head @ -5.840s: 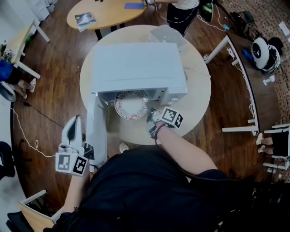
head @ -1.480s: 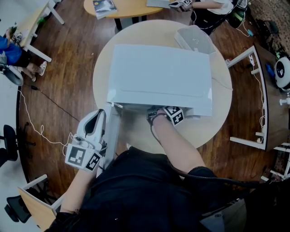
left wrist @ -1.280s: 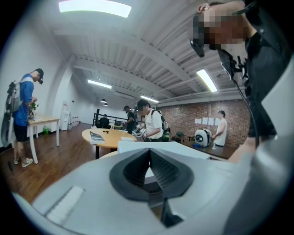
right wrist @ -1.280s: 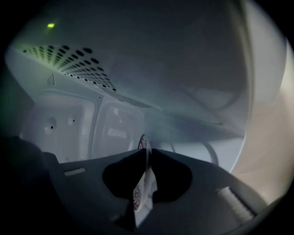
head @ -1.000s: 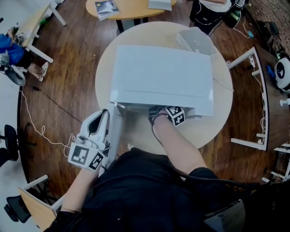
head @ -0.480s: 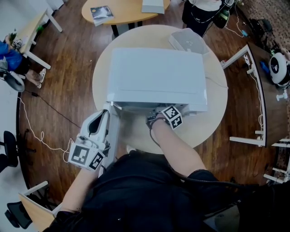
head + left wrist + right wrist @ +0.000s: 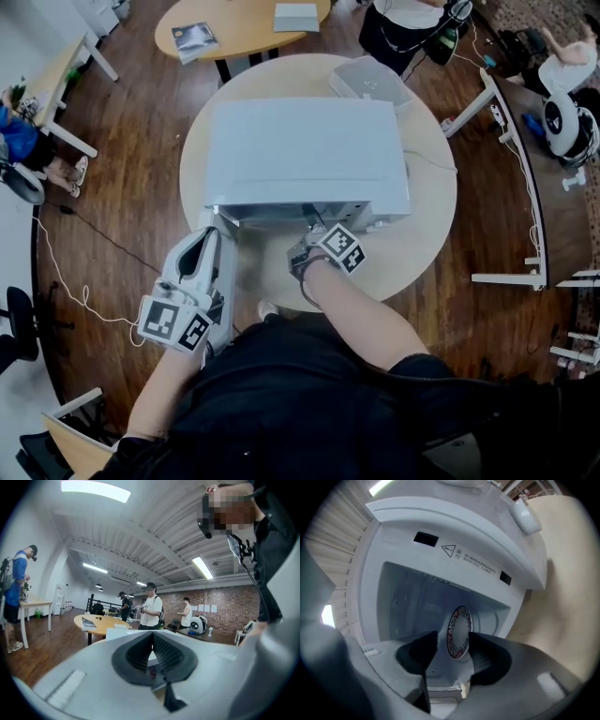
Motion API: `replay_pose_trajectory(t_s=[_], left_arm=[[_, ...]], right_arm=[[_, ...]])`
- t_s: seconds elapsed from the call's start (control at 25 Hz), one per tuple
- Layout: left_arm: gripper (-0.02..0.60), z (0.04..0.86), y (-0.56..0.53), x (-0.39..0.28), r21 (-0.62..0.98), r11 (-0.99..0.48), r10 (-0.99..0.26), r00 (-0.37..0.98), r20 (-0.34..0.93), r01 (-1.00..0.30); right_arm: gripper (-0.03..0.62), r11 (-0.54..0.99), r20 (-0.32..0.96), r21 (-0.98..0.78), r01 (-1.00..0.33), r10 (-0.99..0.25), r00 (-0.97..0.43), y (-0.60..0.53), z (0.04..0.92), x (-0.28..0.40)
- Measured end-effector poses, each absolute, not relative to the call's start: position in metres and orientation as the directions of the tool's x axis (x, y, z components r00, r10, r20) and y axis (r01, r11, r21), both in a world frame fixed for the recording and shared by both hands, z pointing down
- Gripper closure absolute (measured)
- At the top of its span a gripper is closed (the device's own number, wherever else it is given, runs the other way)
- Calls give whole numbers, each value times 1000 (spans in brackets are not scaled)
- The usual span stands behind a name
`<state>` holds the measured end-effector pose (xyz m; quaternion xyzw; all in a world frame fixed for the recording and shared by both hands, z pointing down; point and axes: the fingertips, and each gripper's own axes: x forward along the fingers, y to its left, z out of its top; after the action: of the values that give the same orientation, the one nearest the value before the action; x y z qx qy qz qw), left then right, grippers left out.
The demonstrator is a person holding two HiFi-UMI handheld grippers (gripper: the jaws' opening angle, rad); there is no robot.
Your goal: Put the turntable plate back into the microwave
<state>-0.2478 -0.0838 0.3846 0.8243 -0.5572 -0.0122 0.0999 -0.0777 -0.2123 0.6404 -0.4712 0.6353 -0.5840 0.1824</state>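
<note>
Our right gripper [image 7: 452,641], jaws just opened wide and holding nothing, faces the open microwave [image 7: 305,150]. The turntable plate [image 7: 458,632] lies inside the cavity, straight ahead beyond those jaws. Our left gripper [image 7: 152,635], jaws together, sits farther off beside the door [image 7: 228,281].

Microwave [image 7: 305,155] shell looks like smooth white painted metal w/ a satin sheen; cavity walls same finish. Turntable plate [image 7: 458,632] inside appears glazed and glossy, w/ a red-patterned printed rim. Round table [image 7: 427,202] top is pale, matt, wood-look. Floor [image 7: 122,141] is dark wood boards, semi-gloss. My left gripper [image 7: 152,634] has a smooth matt grey plastic body; its pads [image 7: 166,651] are black, ribbed, dull, rubbery. Its marker cube [image 7: 173,323] carries flat b/w print. My shirt [image 7: 300,403] is matt black cloth
</note>
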Motion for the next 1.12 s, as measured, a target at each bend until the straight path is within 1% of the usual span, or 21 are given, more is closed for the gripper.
replay_pose_trajectory(t_s=[0.12,0.28,0.52,0.64,0.72,0.8,0.96,1.12], left_arm=[[577,389,-82,-241,206,-369,-915,393,93,-906],[577,400,-74,-238,226,-360,-914,391,112,-905],[577,410,-77,-230,219,-358,-912,390,125,-908],[577,413,-83,-225,223,-364,-909,397,127,-904],[577,416,-89,-222,233,-365,-907,401,131,-901],[577,419,-95,-217,247,-367,-904,406,133,-897],[577,423,-105,-200,260,-389,-894,430,127,-884],[577,426,-112,-188,249,-408,-886,447,124,-878]], right_arm=[[391,-85,303,-912,-401,-798,-521,-207,628,-77],[391,41,281,-872,-488,-775,-567,-192,597,-70],[396,180,259,-812,-556,-743,-618,-186,565,-45],[448,294,248,-730,-617,-728,-640,-184,546,-31],[495,381,239,-650,-657,-718,-653,-181,532,-23],[519,463,231,-560,-687,-709,-666,-177,521,-16],[591,575,207,-424,-699,-690,-693,-167,501,-3],[591,659,153,-290,-693,-683,-714,-160,474,-2]])
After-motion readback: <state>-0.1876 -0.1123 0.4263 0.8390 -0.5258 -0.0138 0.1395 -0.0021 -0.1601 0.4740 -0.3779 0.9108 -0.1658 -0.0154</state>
